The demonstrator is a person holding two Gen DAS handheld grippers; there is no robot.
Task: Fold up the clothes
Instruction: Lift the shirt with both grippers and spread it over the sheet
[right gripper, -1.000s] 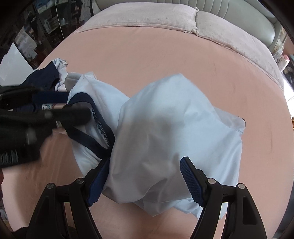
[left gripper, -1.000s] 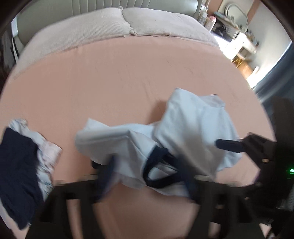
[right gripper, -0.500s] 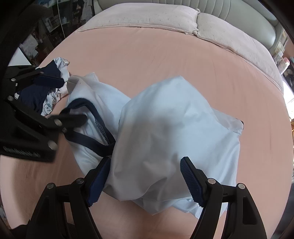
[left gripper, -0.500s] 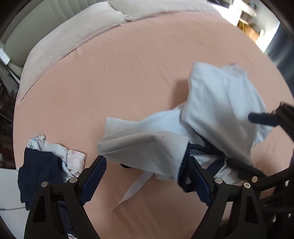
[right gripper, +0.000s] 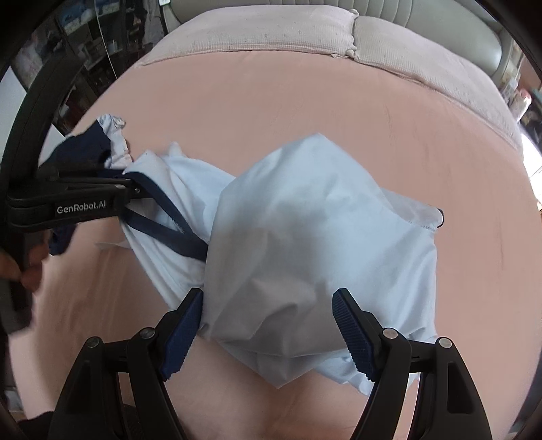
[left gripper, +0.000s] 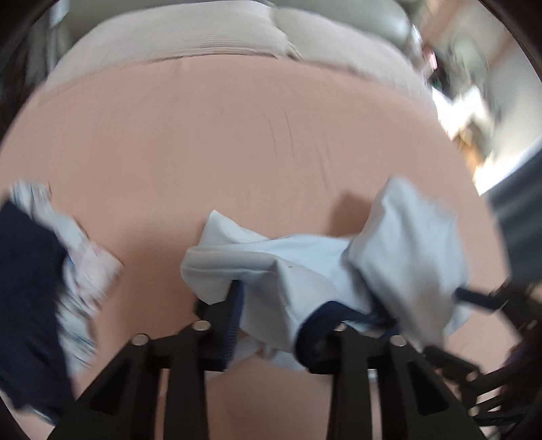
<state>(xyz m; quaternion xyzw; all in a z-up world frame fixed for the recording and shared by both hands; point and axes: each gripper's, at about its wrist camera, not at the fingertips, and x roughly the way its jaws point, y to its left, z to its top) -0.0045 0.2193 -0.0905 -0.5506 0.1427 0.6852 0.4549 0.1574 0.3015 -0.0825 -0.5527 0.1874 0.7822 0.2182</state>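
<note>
On pink bedsheet [right gripper: 305, 111], pale-blue shirt [right gripper: 321, 243] crumpled; pillows [right gripper: 257, 30] behind.

Both wrist cameras look steeply down, close over the crumpled pale-blue shirt with navy trim [left gripper: 305, 270] [right gripper: 305, 243], facing the beige pillows [left gripper: 210, 37] [right gripper: 257, 30]; both share the peach-sheeted bed [left gripper: 203, 135] [right gripper: 305, 94].

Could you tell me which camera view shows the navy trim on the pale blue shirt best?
The right wrist view: the navy trim is sharp against the pale blue shirt. The left wrist view shows only a blurred, partly hidden stretch of it.
</note>
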